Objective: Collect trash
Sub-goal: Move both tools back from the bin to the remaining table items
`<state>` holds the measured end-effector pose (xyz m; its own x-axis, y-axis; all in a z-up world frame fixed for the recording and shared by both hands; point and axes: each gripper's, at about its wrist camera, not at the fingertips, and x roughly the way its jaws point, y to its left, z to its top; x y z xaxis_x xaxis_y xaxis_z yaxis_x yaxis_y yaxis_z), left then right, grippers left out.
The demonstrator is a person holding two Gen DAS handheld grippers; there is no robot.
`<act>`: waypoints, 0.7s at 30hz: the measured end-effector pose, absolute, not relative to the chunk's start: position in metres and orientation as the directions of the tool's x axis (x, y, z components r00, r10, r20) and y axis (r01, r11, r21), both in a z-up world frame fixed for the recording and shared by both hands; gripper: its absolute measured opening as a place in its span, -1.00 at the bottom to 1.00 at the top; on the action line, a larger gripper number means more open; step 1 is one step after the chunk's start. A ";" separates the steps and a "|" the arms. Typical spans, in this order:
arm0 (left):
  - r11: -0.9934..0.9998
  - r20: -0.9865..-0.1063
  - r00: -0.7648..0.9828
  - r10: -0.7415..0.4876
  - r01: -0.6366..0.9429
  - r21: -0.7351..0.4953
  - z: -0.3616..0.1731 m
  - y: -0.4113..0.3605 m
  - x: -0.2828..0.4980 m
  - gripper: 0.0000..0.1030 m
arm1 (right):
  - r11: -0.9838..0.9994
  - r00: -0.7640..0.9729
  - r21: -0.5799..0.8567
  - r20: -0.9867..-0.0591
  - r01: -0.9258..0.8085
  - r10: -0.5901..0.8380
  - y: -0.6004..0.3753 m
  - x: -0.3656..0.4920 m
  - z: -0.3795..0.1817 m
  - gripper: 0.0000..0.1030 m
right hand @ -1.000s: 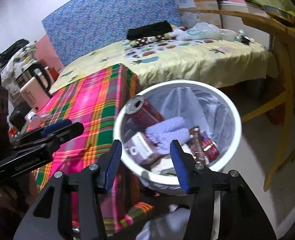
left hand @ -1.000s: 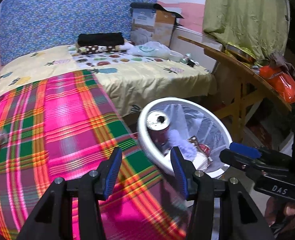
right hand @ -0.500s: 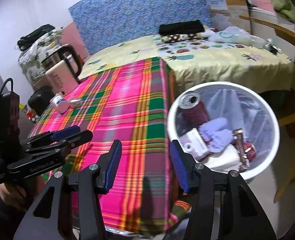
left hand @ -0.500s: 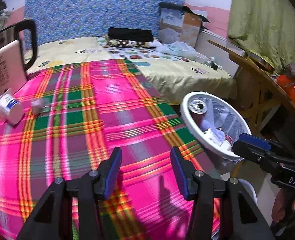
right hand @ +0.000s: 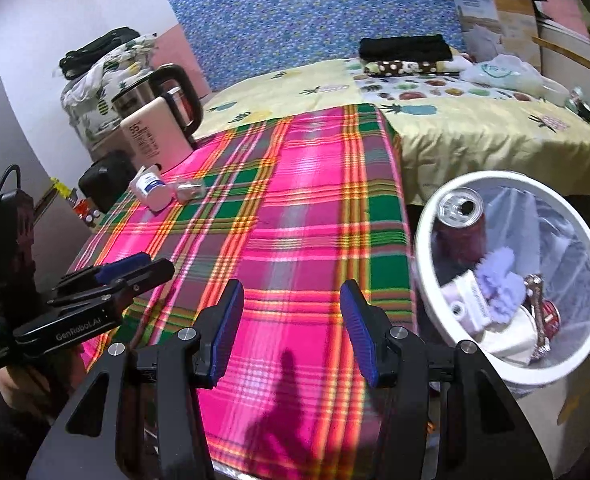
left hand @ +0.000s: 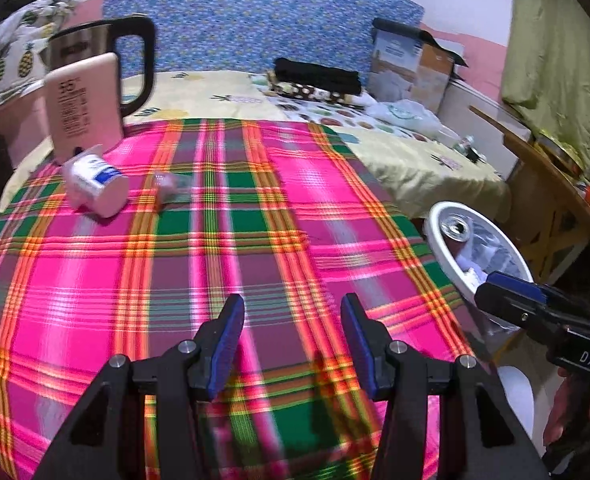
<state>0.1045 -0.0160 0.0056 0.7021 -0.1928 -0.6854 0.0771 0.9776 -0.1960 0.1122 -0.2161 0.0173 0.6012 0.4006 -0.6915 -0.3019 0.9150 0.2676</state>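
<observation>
A white trash bin (right hand: 575,368) stands at the right of the plaid-covered table (right hand: 295,208). It holds a red can (right hand: 461,224), purple fluff, a small white box and wrappers. The bin also shows in the left wrist view (left hand: 439,216). A white bottle with a blue label (left hand: 95,186) lies at the table's far left, beside a small clear crumpled piece (left hand: 167,184); both show in the right wrist view, the bottle (right hand: 151,188) and the piece (right hand: 189,190). My left gripper (left hand: 291,340) is open and empty over the table. My right gripper (right hand: 291,320) is open and empty over the table's near edge.
A kettle with a black handle (left hand: 103,72) and a pink box (left hand: 83,108) stand at the table's far left corner. Behind the table is a bed with a yellow sheet (left hand: 395,152), folded black clothes and a cardboard box. A wooden table (left hand: 547,184) stands at the right.
Both grippers have swung left, away from above the bin and over the plaid table. The bottle and kettle have come into view. Both stay open and empty.
</observation>
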 end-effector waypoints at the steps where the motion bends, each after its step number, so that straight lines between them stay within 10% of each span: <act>1: 0.979 -0.685 0.706 -0.182 0.066 -0.193 0.006 -0.012 0.104 0.01 | 0.912 0.597 0.269 -0.692 -0.308 0.406 -0.214 0.113 0.017 0.00; 21: 0.983 -0.675 0.737 -0.040 -0.092 -0.160 0.005 0.052 0.107 0.01 | 0.878 0.537 0.240 -0.715 -0.414 0.448 -0.159 0.133 0.018 0.00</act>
<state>0.1072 0.0522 0.0047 0.7366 -0.0404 -0.6752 -0.0923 0.9829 -0.1595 0.1332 -0.1587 0.0185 0.5365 0.4480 -0.7152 -0.4138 0.8782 0.2397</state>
